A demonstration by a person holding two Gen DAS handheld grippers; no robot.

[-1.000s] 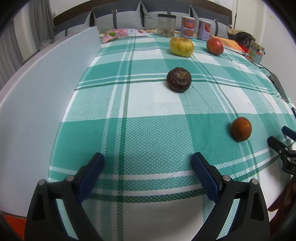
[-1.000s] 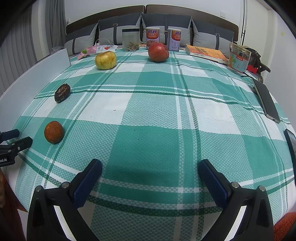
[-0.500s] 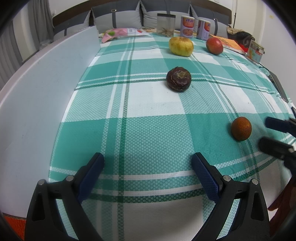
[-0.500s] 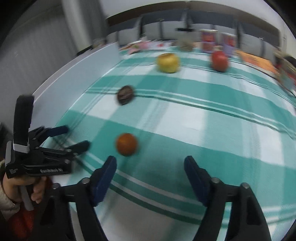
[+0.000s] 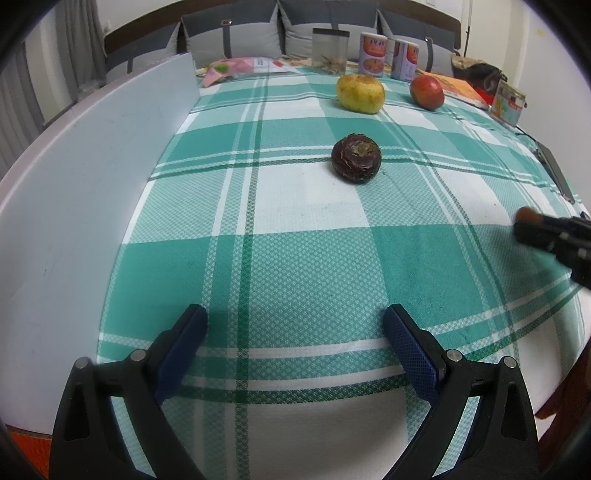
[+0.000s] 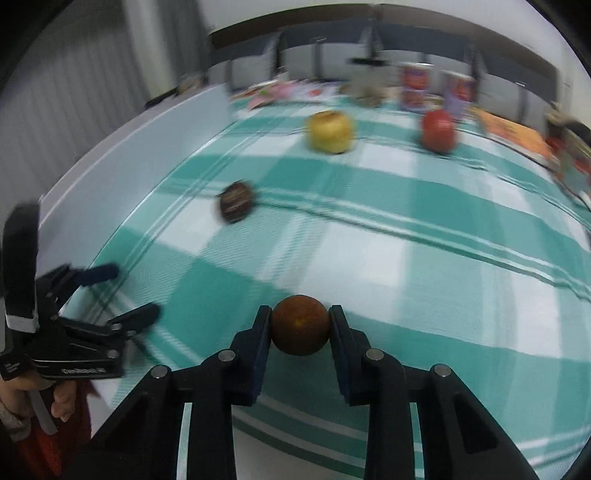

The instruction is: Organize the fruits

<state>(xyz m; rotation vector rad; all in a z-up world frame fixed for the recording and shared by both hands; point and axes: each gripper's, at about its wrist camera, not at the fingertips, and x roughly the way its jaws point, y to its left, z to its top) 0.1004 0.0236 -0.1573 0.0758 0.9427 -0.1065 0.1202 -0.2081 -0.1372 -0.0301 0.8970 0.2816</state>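
A small round orange-brown fruit [image 6: 300, 325] sits clamped between the two blue-padded fingers of the right gripper [image 6: 300, 326], whose jaws have just been closing and now press on both sides of it; whether the fruit is touching the cloth cannot be told. In the left wrist view only a blurred sliver of this fruit [image 5: 524, 214] shows at the tip of the right gripper [image 5: 532, 230]. The green-and-white checked tablecloth [image 6: 424, 280] lies beneath the fruit. Beyond the orange-brown fruit, toward the left, a dark purple-brown wrinkled round fruit [image 5: 355, 158] rests on the cloth. Farther beyond it stand a yellow apple-shaped fruit [image 5: 360, 93] and, to that one's right, a red round fruit [image 5: 426, 91], the two well apart. Behind these, at the far edge of the cloth, are a clear jar [image 5: 330, 51], two printed cans [image 5: 373, 54], a pink packet [image 5: 236, 67] and an orange book [image 5: 461, 88], with grey cushions [image 5: 306, 22] behind them. To the left of the held fruit, the left gripper [image 6: 125, 291] is carried by a person's hand [image 6: 22, 398]; its jaws are spread wide with nothing between them. A white board [image 5: 74, 206] stands along the cloth's left edge.
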